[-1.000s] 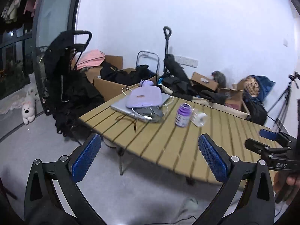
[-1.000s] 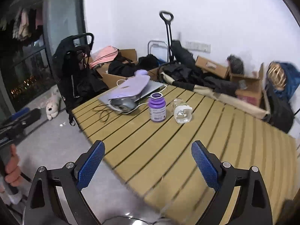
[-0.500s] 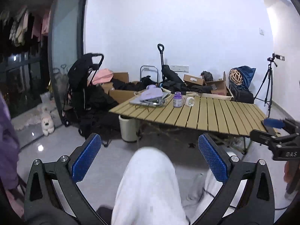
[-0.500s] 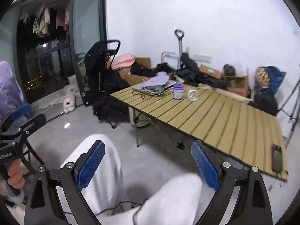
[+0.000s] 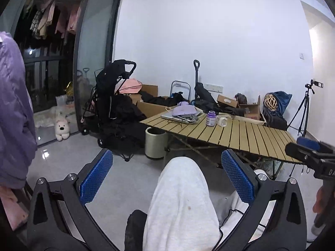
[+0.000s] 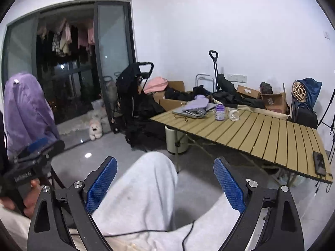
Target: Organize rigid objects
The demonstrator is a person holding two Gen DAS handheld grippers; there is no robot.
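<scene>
Left wrist view: both tools, left [image 5: 166, 175] and right [image 6: 165, 185], spread empty, well apart from bench [image 5: 251, 135]; purple bottle [image 5: 210, 118] possibly toppled by hasty reach

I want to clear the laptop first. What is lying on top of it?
A lilac hot-water bottle lies across the laptop, with a white cable looping beside it. Darker items at the laptop's front edge are too small to identify.
</scene>
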